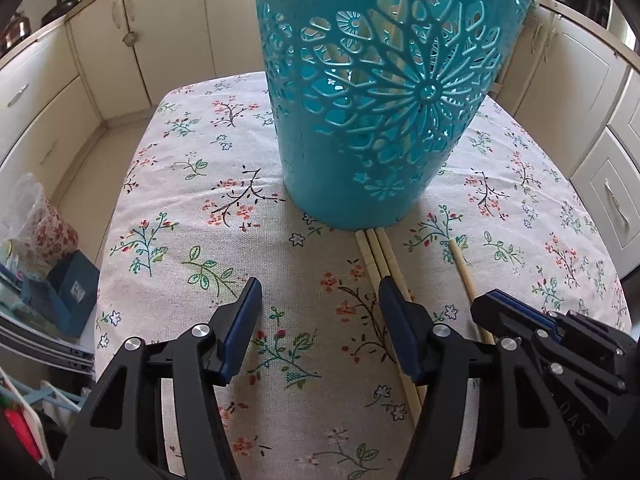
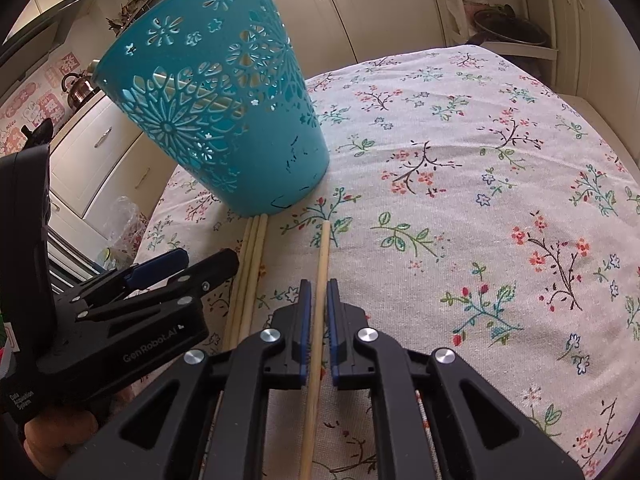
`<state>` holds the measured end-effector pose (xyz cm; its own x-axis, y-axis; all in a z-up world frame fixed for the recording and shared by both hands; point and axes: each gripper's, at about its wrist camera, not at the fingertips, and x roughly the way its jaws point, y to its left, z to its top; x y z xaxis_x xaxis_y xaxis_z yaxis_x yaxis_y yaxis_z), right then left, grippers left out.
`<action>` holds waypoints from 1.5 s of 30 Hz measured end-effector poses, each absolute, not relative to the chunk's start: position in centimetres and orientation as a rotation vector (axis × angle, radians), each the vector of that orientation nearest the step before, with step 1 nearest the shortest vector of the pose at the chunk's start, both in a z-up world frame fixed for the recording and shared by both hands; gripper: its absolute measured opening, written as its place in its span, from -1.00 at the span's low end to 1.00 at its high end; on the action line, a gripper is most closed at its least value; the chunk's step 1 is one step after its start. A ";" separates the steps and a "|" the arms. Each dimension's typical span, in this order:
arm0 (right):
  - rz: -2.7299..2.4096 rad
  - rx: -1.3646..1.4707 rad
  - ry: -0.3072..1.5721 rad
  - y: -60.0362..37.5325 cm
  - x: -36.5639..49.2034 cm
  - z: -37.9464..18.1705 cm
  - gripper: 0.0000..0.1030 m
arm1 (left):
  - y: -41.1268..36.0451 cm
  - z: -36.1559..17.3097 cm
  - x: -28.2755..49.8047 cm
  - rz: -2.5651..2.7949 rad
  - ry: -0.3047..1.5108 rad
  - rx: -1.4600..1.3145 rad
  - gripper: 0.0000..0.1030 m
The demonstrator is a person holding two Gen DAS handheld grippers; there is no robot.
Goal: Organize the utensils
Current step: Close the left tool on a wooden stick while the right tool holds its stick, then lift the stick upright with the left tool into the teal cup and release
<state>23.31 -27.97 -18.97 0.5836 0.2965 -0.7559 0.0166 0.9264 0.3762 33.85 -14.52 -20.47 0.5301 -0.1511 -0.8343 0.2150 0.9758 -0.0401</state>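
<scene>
A teal perforated basket (image 1: 380,92) stands on the floral tablecloth (image 1: 200,216); it also shows in the right wrist view (image 2: 216,112), with pale sticks visible inside. Three chopsticks (image 1: 378,256) lie side by side in front of it, seen too in the right wrist view (image 2: 250,276). A single chopstick (image 2: 322,264) lies apart to their right, also in the left wrist view (image 1: 464,266). My right gripper (image 2: 319,286) straddles this single chopstick, its jaws nearly closed with small gaps on both sides. My left gripper (image 1: 320,292) is open and empty, its right finger over the three chopsticks.
Cream cabinets (image 1: 100,48) surround the table. A plastic bag and boxes (image 1: 40,240) sit off the table's left edge. A shelf with a pan lid (image 2: 512,28) stands beyond the far corner. The left gripper's body (image 2: 120,312) is close beside the right one.
</scene>
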 end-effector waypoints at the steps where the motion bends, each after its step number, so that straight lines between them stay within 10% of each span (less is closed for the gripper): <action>1: 0.169 0.366 0.938 -28.0 23.3 -19.0 -0.84 | -14.6 -20.4 33.9 -0.212 0.994 0.066 0.12; 27: 0.181 0.399 0.934 -28.6 23.4 -19.0 -0.77 | -15.2 -20.5 32.1 -0.181 1.015 0.129 0.01; 37: 0.172 0.331 0.938 -27.7 23.5 -18.7 -0.76 | -13.8 -20.6 33.3 -0.474 0.957 0.199 -0.86; 45: 0.157 0.281 0.933 -27.1 24.3 -18.6 -0.72 | -14.1 -20.4 35.1 -0.367 1.002 0.252 -0.59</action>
